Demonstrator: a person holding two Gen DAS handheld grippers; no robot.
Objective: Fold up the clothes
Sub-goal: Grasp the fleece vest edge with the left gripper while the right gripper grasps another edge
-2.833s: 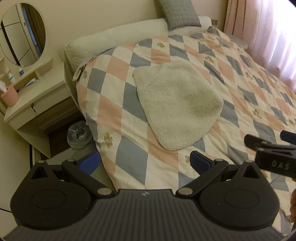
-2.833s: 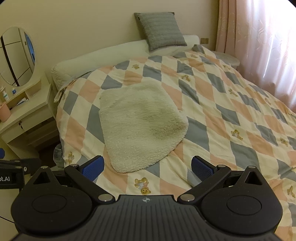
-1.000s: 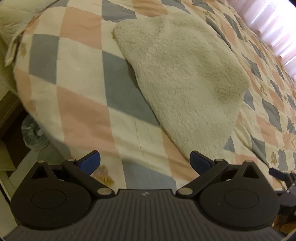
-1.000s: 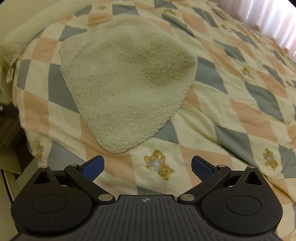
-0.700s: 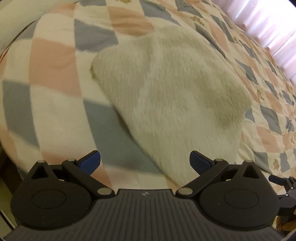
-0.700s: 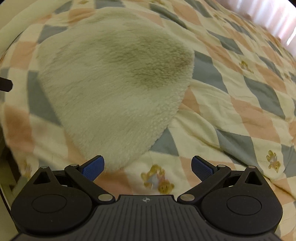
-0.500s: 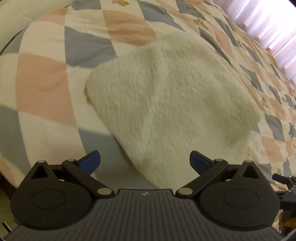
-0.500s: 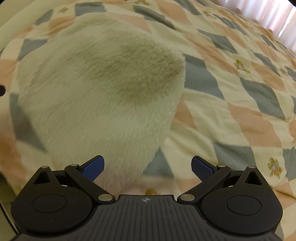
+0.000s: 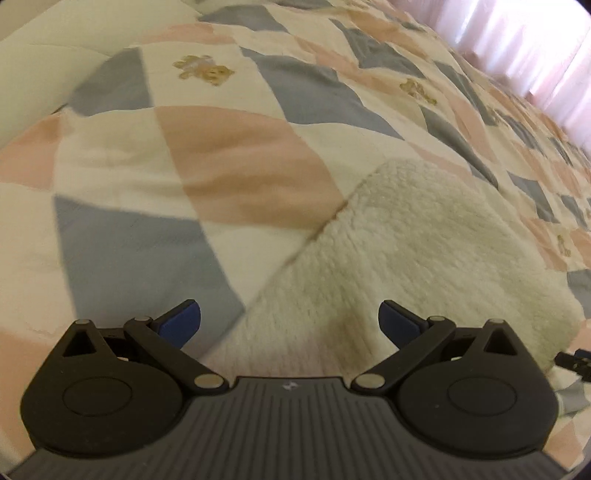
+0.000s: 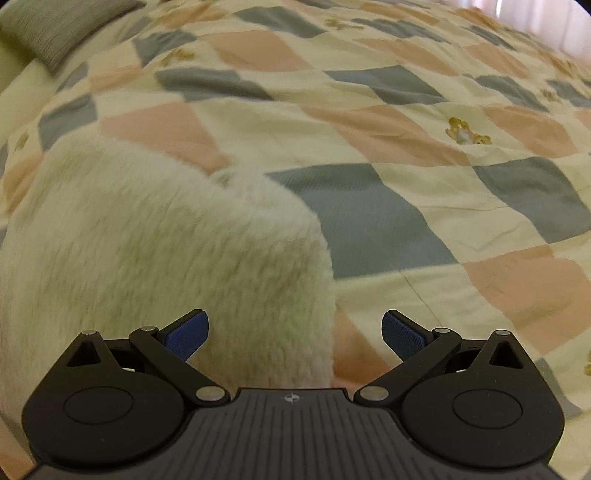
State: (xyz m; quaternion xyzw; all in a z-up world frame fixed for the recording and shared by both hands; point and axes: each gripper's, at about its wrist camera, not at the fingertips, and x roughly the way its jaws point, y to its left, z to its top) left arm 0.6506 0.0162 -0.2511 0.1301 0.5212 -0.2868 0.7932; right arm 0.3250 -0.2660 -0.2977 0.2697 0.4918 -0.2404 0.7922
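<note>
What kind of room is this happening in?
Most likely a bedroom: a patchwork quilt with teddy bear prints covers a bed, a grey pillow lies at its head, and a fluffy cream garment rests on top.

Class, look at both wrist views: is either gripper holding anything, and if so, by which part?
Nothing is held. The left gripper and right gripper are both open, their fingers apart above edges of the cream fleecy garment lying on the checked quilt.
</note>
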